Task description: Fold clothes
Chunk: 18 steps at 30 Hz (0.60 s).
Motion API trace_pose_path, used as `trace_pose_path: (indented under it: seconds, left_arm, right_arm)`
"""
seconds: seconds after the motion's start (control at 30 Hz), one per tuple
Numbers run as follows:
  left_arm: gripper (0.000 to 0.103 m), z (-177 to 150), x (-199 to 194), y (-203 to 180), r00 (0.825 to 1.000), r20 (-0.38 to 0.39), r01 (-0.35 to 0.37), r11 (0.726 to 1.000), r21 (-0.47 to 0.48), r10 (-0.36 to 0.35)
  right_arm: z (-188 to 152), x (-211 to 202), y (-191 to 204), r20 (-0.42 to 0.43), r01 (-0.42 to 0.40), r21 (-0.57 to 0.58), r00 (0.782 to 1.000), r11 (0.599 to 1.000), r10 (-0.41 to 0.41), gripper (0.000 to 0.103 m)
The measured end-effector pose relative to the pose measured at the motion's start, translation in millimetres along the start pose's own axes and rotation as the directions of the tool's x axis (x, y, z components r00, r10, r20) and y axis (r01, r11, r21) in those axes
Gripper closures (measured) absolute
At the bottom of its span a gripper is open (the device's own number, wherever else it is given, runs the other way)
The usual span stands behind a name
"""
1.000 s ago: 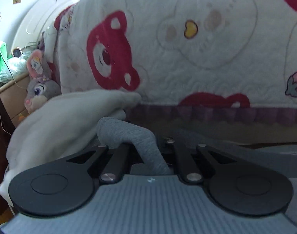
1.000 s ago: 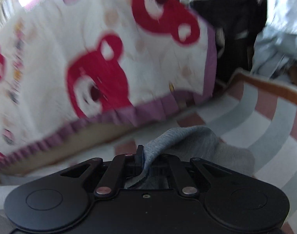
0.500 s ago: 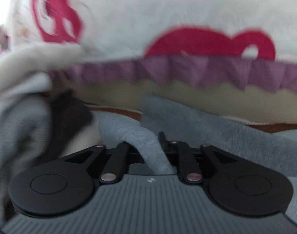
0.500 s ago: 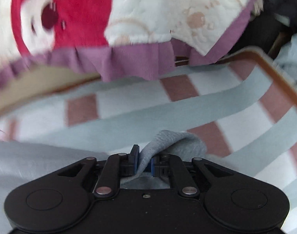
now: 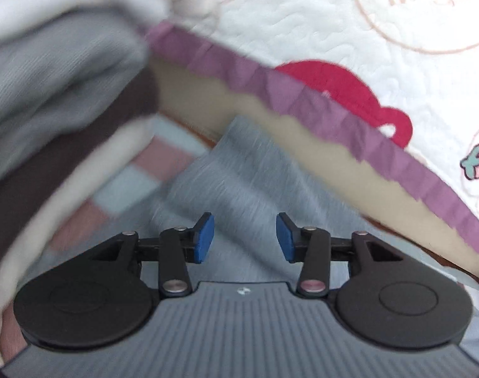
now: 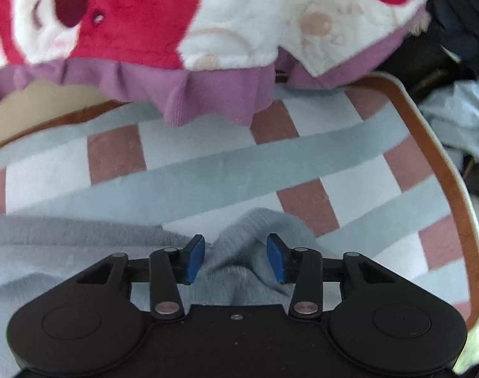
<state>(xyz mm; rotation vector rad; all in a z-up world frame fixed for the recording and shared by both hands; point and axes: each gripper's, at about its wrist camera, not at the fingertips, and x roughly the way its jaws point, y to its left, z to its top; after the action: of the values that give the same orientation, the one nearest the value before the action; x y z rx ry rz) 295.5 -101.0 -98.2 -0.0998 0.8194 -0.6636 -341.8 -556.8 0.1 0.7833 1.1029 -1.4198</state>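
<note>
A grey knit garment lies flat on the checked blanket in the left wrist view. My left gripper is open just above it, blue pads apart, holding nothing. In the right wrist view the same grey garment lies on the checked blanket, with a raised fold between the pads. My right gripper is open around that fold, not pinching it.
A white quilt with red bears and a purple frill hangs over the far side and also shows in the right wrist view. A pile of pale and dark clothes sits at left. Dark clutter lies beyond the blanket's brown edge.
Both grippers have opened and let go of the grey garment, which now lies on the blanket. Both have dropped lower and closer to the blanket.
</note>
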Motion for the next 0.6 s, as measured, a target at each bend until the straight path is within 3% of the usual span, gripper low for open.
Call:
trace_pose_path:
  seconds: [0.07, 0.13, 0.23, 0.3, 0.37, 0.47, 0.53, 0.6]
  left_arm:
    - [0.059, -6, -7, 11, 1.0, -0.015, 0.004, 1.0, -0.02, -0.004]
    - [0.059, -11, -14, 22, 0.999, -0.031, 0.008, 0.999, -0.039, -0.009]
    - [0.059, -13, -16, 24, 0.997, -0.038, 0.067, 0.997, -0.044, -0.069]
    - [0.059, -16, -15, 17, 0.993, -0.047, 0.107, 0.994, -0.014, -0.108]
    - [0.061, -19, -14, 10, 0.988, -0.056, 0.148, 0.989, 0.016, -0.147]
    - [0.061, -23, -12, -1, 0.976, -0.073, 0.208, 0.976, 0.059, -0.204]
    - [0.061, -25, -11, -8, 0.967, -0.085, 0.248, 0.965, 0.087, -0.241]
    - [0.059, -28, -11, -16, 0.959, -0.096, 0.278, 0.952, 0.13, -0.267]
  right_arm:
    - [2, -18, 0, 0.102, -0.017, 0.09, 0.995, 0.996, 0.007, 0.057]
    - [4, -49, 7, 0.289, -0.043, 0.131, 0.957, 0.99, 0.003, 0.052]
    - [-1, -82, 42, 0.439, -0.065, -0.066, 0.894, 0.996, 0.088, 0.051]
    - [-14, -91, 79, 0.443, -0.083, -0.278, 0.873, 0.957, 0.205, 0.049]
    - [-37, -94, 118, 0.411, -0.11, -0.462, 0.853, 0.88, 0.323, 0.049]
    - [-79, -92, 178, 0.331, -0.138, -0.68, 0.819, 0.72, 0.469, 0.049]
    - [-111, -89, 216, 0.275, -0.133, -0.787, 0.799, 0.602, 0.535, 0.049]
    - [-142, -83, 246, 0.238, -0.079, -0.87, 0.797, 0.487, 0.555, 0.049]
